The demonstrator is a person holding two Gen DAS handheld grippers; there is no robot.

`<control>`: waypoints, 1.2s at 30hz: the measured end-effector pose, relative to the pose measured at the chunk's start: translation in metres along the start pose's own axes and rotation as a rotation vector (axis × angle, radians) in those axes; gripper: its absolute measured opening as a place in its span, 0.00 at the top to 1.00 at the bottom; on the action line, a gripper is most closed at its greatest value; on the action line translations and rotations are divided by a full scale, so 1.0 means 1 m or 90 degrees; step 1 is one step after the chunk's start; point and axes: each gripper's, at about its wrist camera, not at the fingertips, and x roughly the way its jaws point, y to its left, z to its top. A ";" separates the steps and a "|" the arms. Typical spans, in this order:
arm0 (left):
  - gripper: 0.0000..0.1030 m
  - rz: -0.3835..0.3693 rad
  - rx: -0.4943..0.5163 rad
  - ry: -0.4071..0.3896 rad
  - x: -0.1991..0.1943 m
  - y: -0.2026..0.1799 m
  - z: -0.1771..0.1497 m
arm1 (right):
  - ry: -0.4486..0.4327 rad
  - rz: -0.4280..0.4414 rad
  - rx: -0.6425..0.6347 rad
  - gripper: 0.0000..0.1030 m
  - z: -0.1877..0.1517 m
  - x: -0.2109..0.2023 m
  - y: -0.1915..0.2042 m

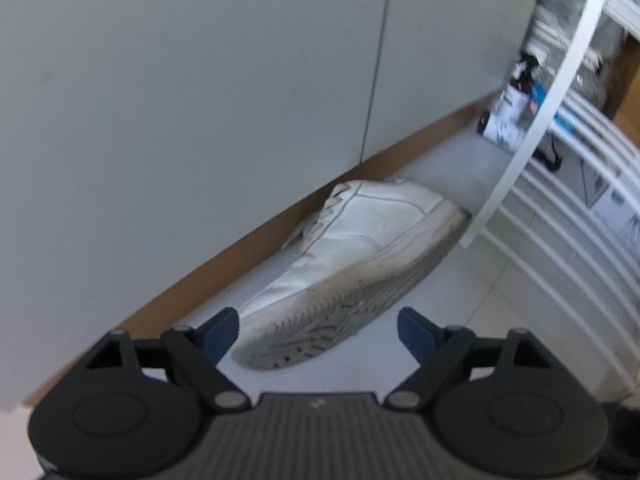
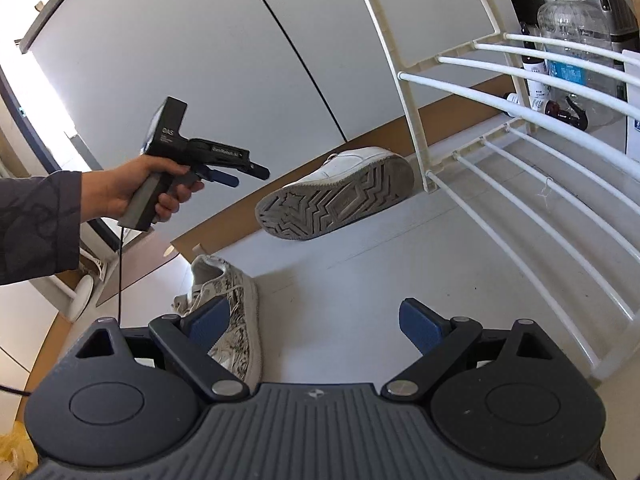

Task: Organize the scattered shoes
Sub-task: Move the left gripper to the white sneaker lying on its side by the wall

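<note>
A: Where is the white shoe (image 1: 360, 256)?

B: It is tipped on its side on the floor, beside the white rack (image 2: 520, 184).

A: And the left gripper (image 1: 318, 334)?

B: Spread wide, nothing held. It should be lowered around the sole edge, then squeezed gently.

Blurred bottles (image 1: 510, 116) behind the rack (image 1: 560, 216); patterned shoe (image 2: 228, 320) partly hidden by the right hand-held gripper (image 2: 316, 324).
</note>
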 end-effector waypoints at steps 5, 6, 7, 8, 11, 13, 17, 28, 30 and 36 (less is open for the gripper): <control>0.14 -0.030 0.004 0.015 0.021 0.003 0.013 | 0.009 0.000 0.002 0.08 0.007 0.016 -0.005; 0.14 -0.032 0.015 0.017 0.024 0.001 0.015 | 0.010 0.000 -0.003 0.08 0.009 0.019 -0.005; 0.14 -0.029 0.024 0.019 0.029 0.000 0.018 | 0.010 -0.001 -0.007 0.08 0.010 0.021 -0.006; 0.14 -0.030 0.025 0.018 0.032 0.000 0.021 | 0.010 -0.002 -0.009 0.08 0.011 0.023 -0.006; 0.13 -0.037 0.014 0.014 0.044 0.000 0.029 | 0.013 -0.007 -0.004 0.08 0.013 0.029 -0.011; 0.13 -0.033 0.003 0.012 0.052 0.000 0.034 | 0.019 -0.011 -0.002 0.08 0.013 0.033 -0.014; 0.13 -0.043 -0.017 0.010 0.071 -0.004 0.043 | 0.023 -0.017 -0.008 0.08 0.015 0.035 -0.017; 0.16 -0.046 -0.030 0.039 0.100 -0.003 0.050 | 0.035 -0.035 -0.008 0.08 0.013 0.036 -0.028; 0.17 -0.051 -0.042 0.037 0.099 0.000 0.049 | 0.037 -0.035 -0.014 0.08 0.012 0.037 -0.027; 0.23 -0.048 -0.027 0.037 0.091 0.003 0.043 | 0.042 -0.040 -0.005 0.08 0.009 0.038 -0.025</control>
